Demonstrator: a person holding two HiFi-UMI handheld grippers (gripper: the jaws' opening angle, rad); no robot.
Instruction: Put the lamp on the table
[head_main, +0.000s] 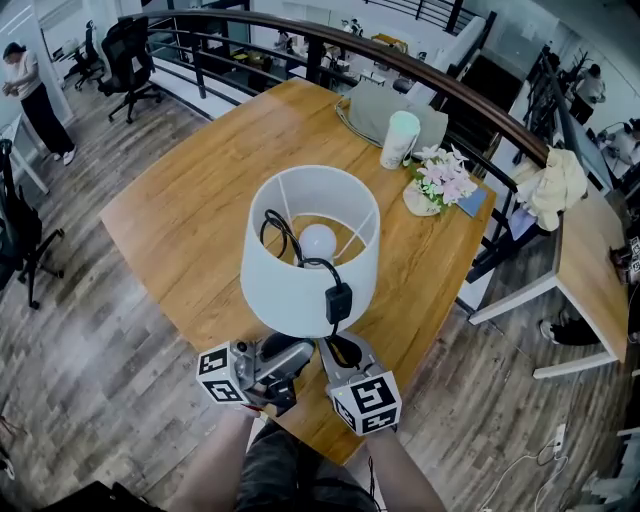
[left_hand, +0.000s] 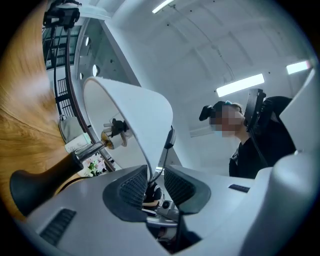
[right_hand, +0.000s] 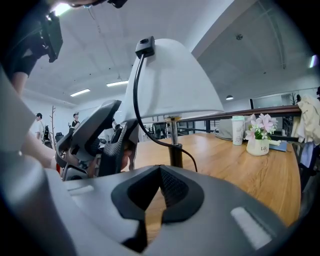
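The lamp's white shade (head_main: 310, 255) stands near the front edge of the wooden table (head_main: 190, 225), its bulb (head_main: 318, 240) visible from above. A black cord with a switch (head_main: 338, 301) hangs over the shade's near side. My left gripper (head_main: 292, 352) reaches up under the shade; in the left gripper view (left_hand: 155, 186) its jaws close on the shade's lower rim (left_hand: 145, 155), with the cord between them too. My right gripper (head_main: 338, 352) is beside it, shut and empty (right_hand: 161, 196), facing the lamp's pole (right_hand: 175, 150), which stands on the table top.
At the table's far side stand a white cup (head_main: 400, 138), a pot of flowers (head_main: 440, 182) and a grey bag (head_main: 380, 105). A dark railing (head_main: 470, 100) runs behind. Another table (head_main: 592, 275) is at the right, office chairs (head_main: 128, 55) at the left.
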